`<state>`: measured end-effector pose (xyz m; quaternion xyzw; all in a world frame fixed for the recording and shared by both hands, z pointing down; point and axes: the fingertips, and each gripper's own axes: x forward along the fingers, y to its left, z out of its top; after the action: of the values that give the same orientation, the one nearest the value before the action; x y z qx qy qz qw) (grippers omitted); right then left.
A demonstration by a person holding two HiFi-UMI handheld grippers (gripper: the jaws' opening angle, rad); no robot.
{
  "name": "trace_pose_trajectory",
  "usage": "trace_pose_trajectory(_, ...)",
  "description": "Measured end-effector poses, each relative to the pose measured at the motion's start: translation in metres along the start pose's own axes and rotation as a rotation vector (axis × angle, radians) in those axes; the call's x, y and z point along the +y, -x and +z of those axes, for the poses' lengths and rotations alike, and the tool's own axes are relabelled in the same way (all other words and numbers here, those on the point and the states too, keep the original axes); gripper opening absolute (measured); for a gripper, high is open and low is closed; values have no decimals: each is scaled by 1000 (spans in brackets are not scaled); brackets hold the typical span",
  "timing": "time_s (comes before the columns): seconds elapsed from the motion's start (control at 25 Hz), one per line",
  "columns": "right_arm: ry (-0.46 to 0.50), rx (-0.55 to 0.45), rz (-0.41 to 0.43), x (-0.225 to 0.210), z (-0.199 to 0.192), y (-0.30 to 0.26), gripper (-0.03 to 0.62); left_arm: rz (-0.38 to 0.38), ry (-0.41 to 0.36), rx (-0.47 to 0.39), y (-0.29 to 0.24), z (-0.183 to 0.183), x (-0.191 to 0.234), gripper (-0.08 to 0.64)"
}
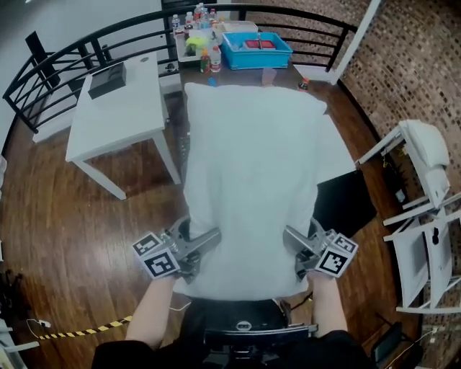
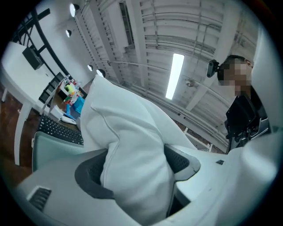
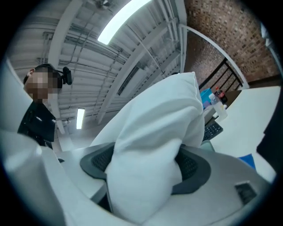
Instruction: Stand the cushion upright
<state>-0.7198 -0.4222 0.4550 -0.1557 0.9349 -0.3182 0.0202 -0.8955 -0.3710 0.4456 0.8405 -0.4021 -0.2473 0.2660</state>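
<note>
The big white cushion (image 1: 252, 180) fills the middle of the head view, its far edge toward the cluttered table. My left gripper (image 1: 209, 243) is shut on its near left corner and my right gripper (image 1: 292, 241) is shut on its near right corner. In the left gripper view, dark pads (image 2: 90, 176) pinch a thick fold of the cushion (image 2: 132, 145), which rises against the ceiling. The right gripper view shows the same: the cushion (image 3: 154, 141) bunched between both pads (image 3: 192, 170). The cushion hides what lies beneath it.
A white table (image 1: 115, 108) stands at the left. Behind the cushion are a blue bin (image 1: 256, 50) and bottles (image 1: 198, 21), with a black railing (image 1: 72, 50) round the back. White folding chairs (image 1: 425, 216) stand at the right. A keyboard (image 2: 57, 130) lies beyond the cushion.
</note>
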Motion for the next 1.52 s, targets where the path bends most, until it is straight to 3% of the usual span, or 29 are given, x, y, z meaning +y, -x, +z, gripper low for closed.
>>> trace_pose_trajectory(0.24,79,-93,-41,20,16,54,387,-91,-60,23,-20,-12,-51,336)
trace_pose_trajectory(0.44,117,-200,-138,20,23,150,387,-201,-76,86,-69,-60,-108,335)
trace_pose_trajectory(0.64,135,-328,-256,22,5,284,387,-330,-84,180,-120,-148,-186,335)
trace_pose_trajectory(0.8,146,-456,-428,54,-26,416,387,-506,-63,281,-150,-230,-277,336)
trace_pose_trajectory(1.0,127,-584,-581,96,-72,558,387,-654,-69,387,-169,-322,-390,336)
trace_pose_trajectory(1.16,147,-668,-692,131,-109,646,387,-761,-64,454,-168,-386,-465,336)
trace_pose_trajectory(1.52,106,-808,-939,204,-194,809,387,-983,47,644,-156,-524,-605,335)
